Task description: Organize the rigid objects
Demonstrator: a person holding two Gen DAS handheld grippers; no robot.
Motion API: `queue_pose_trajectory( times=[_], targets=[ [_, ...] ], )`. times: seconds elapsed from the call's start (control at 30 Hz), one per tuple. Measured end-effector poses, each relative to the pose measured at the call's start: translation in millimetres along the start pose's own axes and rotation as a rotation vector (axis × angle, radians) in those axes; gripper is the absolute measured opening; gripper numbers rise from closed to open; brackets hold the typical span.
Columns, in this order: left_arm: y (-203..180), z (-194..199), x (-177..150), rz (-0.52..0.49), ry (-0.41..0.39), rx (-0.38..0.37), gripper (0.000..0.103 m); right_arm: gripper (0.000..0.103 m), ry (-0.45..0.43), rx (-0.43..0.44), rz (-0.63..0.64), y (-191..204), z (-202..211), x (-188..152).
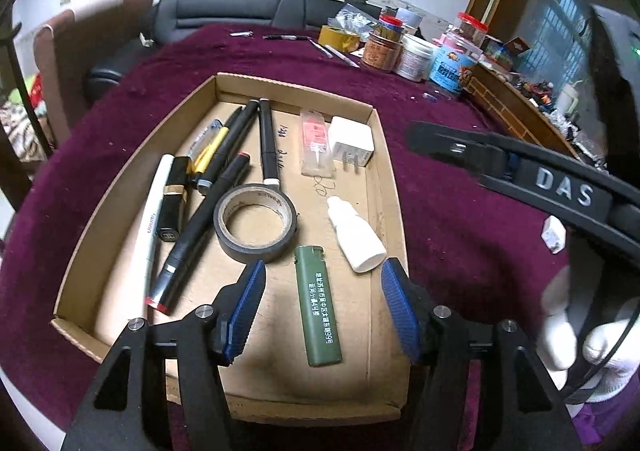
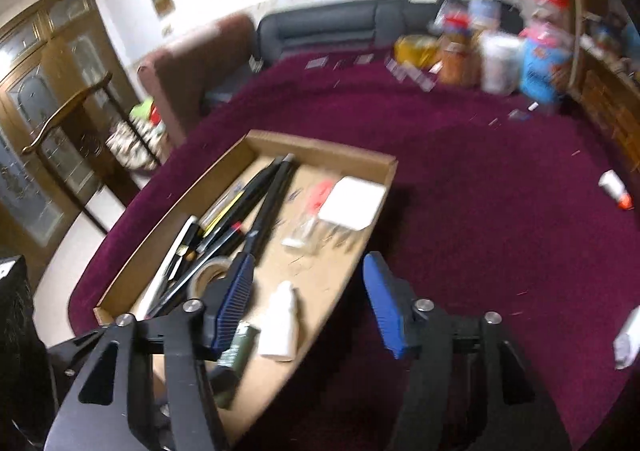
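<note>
The left gripper (image 1: 322, 307) is hovering with its jaws apart and holding nothing, the green lighter (image 1: 318, 305) lying flat between them in the cardboard tray (image 1: 390, 187). The right gripper (image 2: 308, 307) is also standing apart and empty over the tray's near corner, beside the white dropper bottle (image 2: 280, 325). If either one is dropping carelessly, I think a pad could be catching the tray wall and shoving everything. The tape roll (image 1: 256, 223) and pens (image 1: 236, 139) are crowding the lighter's far side. Farther off, jars (image 1: 416, 57) are lining the maroon surface (image 1: 460, 211), and a small tube (image 2: 614, 189) is waiting outside.
</note>
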State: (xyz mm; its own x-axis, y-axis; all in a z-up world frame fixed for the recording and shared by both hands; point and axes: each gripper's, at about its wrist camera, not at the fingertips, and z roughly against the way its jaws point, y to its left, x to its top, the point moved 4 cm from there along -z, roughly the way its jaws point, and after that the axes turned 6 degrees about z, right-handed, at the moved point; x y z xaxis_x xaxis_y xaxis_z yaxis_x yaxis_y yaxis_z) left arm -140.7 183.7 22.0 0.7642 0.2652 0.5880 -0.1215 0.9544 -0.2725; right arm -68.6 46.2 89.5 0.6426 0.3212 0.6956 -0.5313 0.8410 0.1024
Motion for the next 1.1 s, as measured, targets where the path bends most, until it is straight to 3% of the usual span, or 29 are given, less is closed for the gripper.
queue_pose_trajectory(
  times=[0.17,0.47,0.77,0.87,0.93,0.97,1.03,1.1],
  targets=[
    [-10,2,-1,-0.027,-0.022,0.061,0.054,0.066,-0.028,-0.093,0.015,-18,12,-12],
    [-28,13,-5,-0.074,-0.075,0.151,0.058,0.066,0.001,-0.136,-0.062,-54,17,-38],
    [-36,34,-6,-0.101,-0.172,0.247,0.066,0.066,0.009,-0.145,-0.050,-51,24,-54],
    [-32,57,-4,-0.100,-0.317,0.389,0.066,0.066,0.001,-0.144,-0.048,-49,28,-57],
    [-33,90,-5,-0.086,-0.499,0.487,0.077,0.066,-0.012,-0.146,-0.045,-47,33,-58],
    [-34,107,-7,-0.068,-0.583,0.496,0.101,0.066,-0.022,-0.151,-0.041,-45,36,-59],
    [-35,135,-10,-0.025,-0.702,0.452,0.102,0.066,-0.032,-0.162,-0.029,-42,40,-60],
    [-31,141,-7,0.027,-0.695,0.436,0.102,0.067,-0.032,-0.162,-0.026,-39,42,-61]
  ],
)
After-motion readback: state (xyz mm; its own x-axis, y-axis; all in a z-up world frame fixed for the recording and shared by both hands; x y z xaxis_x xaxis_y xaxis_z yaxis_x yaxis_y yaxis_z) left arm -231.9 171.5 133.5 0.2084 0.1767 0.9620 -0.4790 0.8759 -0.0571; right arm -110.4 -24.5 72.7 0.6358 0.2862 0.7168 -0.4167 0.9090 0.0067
